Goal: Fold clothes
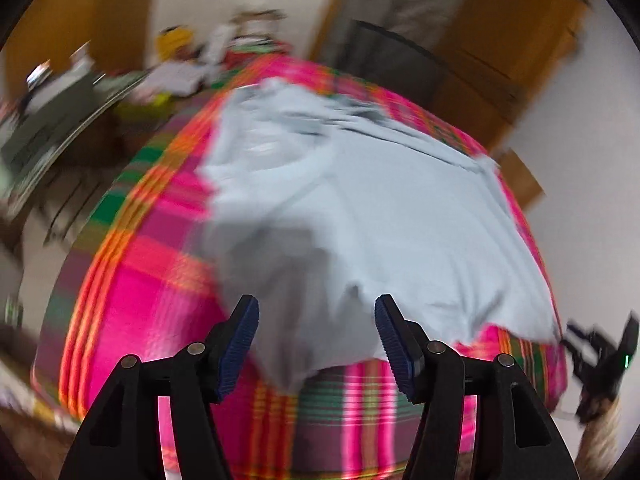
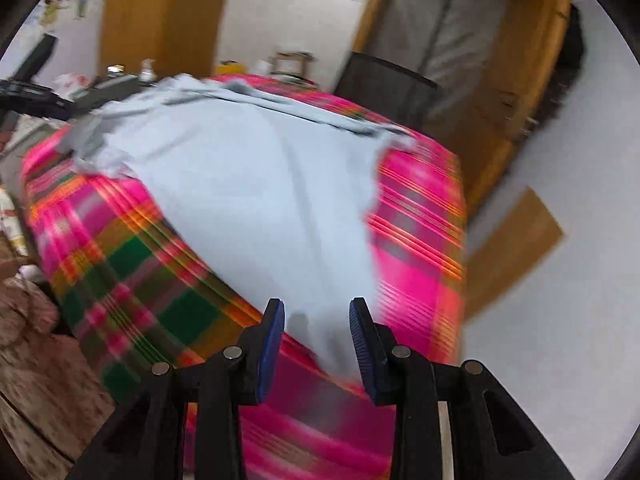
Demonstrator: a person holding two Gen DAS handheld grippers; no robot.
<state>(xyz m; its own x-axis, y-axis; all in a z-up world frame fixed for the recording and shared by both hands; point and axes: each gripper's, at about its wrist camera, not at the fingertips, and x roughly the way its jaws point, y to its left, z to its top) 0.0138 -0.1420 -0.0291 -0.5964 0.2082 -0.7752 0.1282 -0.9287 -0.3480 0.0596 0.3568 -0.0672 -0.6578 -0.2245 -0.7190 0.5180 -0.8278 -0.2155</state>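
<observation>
A light blue garment (image 1: pixel 360 208) lies spread on a surface covered with a pink, green and orange plaid cloth (image 1: pixel 152 280). Its near left corner droops over the front edge between the blue pads of my left gripper (image 1: pixel 316 308), whose jaws stand wide apart and open. In the right wrist view the same garment (image 2: pixel 260 184) runs down to a near corner that sits between the fingers of my right gripper (image 2: pixel 317 308), also open with a gap on both sides. The right gripper (image 1: pixel 600 356) shows at the left view's right edge. Both views are motion-blurred.
Cluttered items (image 1: pixel 188 60) and a dark shelf (image 1: pixel 48 112) sit beyond the far left of the plaid surface. A dark chair back (image 2: pixel 384 84) stands behind it, with wooden doors (image 2: pixel 512 92) and a white wall (image 2: pixel 560 280) to the right. A patterned rug (image 2: pixel 36 360) lies at lower left.
</observation>
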